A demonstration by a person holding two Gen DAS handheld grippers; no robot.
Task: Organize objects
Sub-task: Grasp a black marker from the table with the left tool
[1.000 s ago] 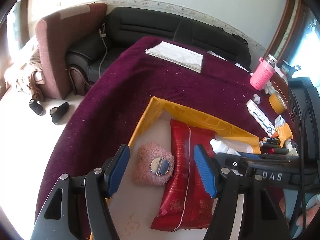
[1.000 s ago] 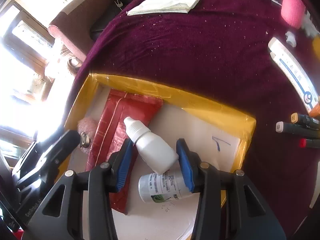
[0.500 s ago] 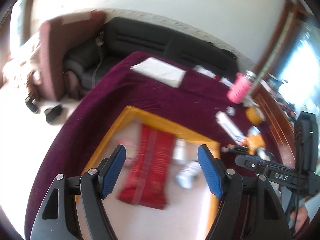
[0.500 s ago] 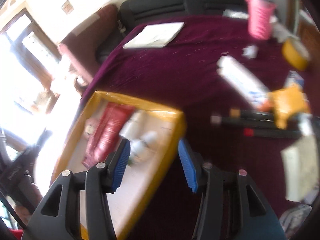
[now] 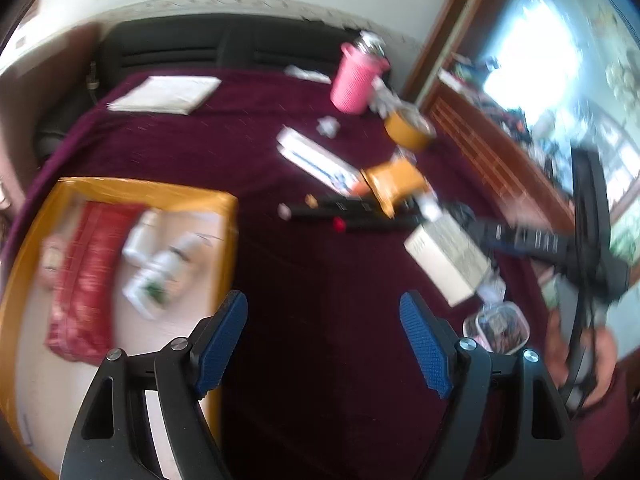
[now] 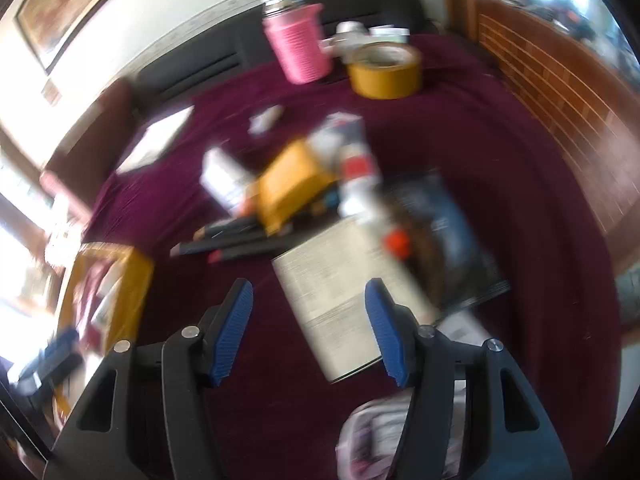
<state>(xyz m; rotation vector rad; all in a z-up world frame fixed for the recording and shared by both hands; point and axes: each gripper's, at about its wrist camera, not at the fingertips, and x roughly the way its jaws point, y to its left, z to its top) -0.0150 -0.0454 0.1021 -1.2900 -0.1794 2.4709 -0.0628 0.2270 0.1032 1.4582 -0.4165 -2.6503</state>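
- Both of your tongs are spread wide and hold nothing: the left tongs (image 5: pixel 323 343) hang over bare maroon cloth just right of the yellow tray (image 5: pixel 230 240), and the right tongs (image 6: pixel 310 328) sit above the near end of a white printed box (image 6: pixel 336 304).
- Your yellow tray lies at the left of the counter (image 5: pixel 320 280); inside it are a red pouch (image 5: pixel 86 276), two white bottles (image 5: pixel 156 264) side by side to the pouch's right, and a pink fuzzy item at the far left, too blurred to make out.
- The tray's right rim runs just beside your left tongs' left finger (image 5: pixel 222 338), so that side is tight; to the right a broad strip of dark cloth lies open as far as the white printed box.
- Beyond that strip, black markers (image 5: pixel 344 216) lie across the middle of the counter, with an orange packet (image 5: pixel 394 186) on their far ends and a long white-and-blue box (image 5: pixel 316 160) behind.
- Further back stand a pink-sleeved flask (image 6: pixel 298 50) and a roll of tan tape (image 6: pixel 384 70), near each other at the counter's far side.
- On the right side, the cloth past a dark booklet (image 6: pixel 448 240) lies open up to the wooden panelling (image 6: pixel 560 112).
- A clear container (image 6: pixel 384 436) of small items sits just under your right tongs, close to the counter's near edge.
- A white folded paper (image 5: pixel 164 94) rests at the far left corner, well apart from everything else.
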